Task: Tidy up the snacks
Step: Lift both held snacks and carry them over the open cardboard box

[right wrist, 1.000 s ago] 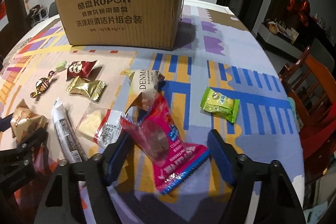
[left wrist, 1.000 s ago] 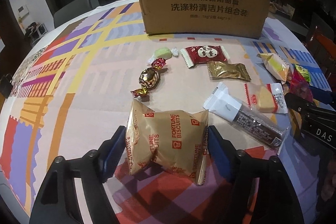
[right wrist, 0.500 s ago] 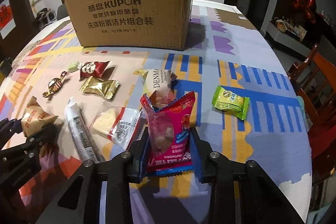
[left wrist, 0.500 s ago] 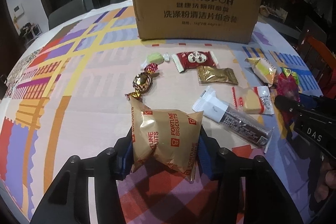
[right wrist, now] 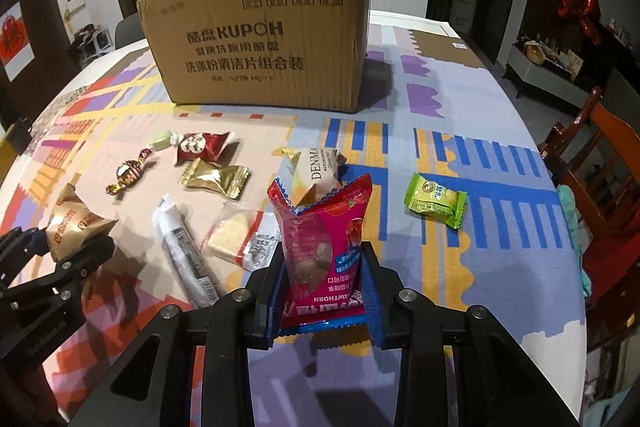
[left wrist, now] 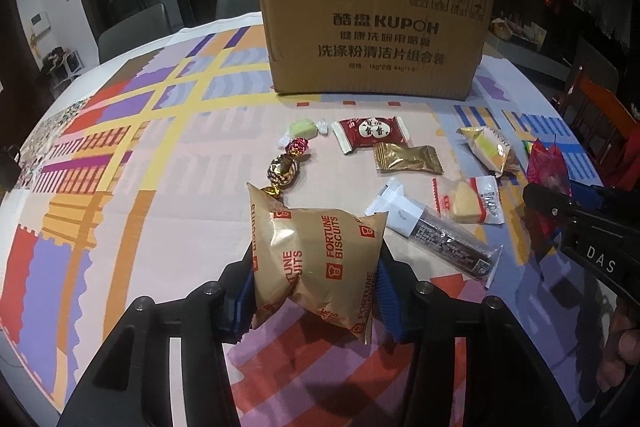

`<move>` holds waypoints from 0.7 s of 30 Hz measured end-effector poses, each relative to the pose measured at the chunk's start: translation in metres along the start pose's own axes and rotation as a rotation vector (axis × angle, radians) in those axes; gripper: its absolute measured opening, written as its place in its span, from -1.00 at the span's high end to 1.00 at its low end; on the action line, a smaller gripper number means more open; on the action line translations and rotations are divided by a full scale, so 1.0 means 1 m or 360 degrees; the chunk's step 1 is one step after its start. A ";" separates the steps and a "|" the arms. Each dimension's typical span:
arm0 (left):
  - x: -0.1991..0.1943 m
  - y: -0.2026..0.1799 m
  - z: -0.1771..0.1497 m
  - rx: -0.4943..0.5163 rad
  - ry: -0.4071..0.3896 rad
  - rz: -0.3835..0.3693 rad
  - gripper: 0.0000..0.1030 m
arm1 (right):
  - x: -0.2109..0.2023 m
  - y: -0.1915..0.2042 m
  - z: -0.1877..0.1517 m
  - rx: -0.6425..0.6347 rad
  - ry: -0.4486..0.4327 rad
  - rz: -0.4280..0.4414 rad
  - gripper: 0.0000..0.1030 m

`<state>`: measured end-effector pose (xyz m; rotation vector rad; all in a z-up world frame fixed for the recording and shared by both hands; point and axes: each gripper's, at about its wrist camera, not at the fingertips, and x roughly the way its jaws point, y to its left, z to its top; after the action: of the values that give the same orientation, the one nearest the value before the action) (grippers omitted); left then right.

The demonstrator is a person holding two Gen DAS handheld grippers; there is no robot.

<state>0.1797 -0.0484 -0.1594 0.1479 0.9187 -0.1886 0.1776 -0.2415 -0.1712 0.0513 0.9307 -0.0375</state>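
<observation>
The box [left wrist: 374, 35] is the biggest thing on the table [left wrist: 120, 187] and it is where your load most likely belongs. In the left wrist view it stands at about 12 o'clock from your left gripper [left wrist: 316, 291], a shade toward 1, with its long printed side facing you and its open top out of sight from here. In the right wrist view the box [right wrist: 256, 39] sits at about 11 o'clock from your right gripper [right wrist: 324, 291], so that hand must swing left as it goes forward. Neither hand looks clearly nearer; both have the whole spread of loose sweets between them and the box wall.

Your left gripper is clamped on the biscuit bag [left wrist: 316, 247], which stands upright between the blue pads with its long axis running away from you toward the box, its lower corner clear of the cloth. Your right gripper pinches the red pouch [right wrist: 322, 243] near its lower end, also upright, top seam flared toward 12 o'clock.

Left lying on the table, in the right wrist view: the dark bar [right wrist: 186, 255] at 10 o'clock with its long axis pointing toward the box, the wafer [right wrist: 236, 235] beside it, the green pack [right wrist: 436, 201] at 1 o'clock and well apart from the rest.

I judge the lift must clear the box rim, since you meet its tall wall first.
</observation>
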 end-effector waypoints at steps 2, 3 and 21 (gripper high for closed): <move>-0.004 0.001 0.002 -0.0006 -0.0005 0.0003 0.03 | -0.005 0.001 0.001 0.0007 -0.0005 0.0006 0.33; -0.006 0.001 0.004 -0.0007 -0.0008 0.0004 0.03 | -0.007 0.002 0.002 0.0010 -0.0009 0.0010 0.33; -0.033 0.002 0.035 0.0003 -0.0082 0.0003 0.03 | -0.038 0.002 0.026 0.0029 -0.0100 0.0026 0.33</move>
<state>0.1872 -0.0508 -0.1122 0.1452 0.8670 -0.1907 0.1755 -0.2409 -0.1254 0.0741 0.8669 -0.0322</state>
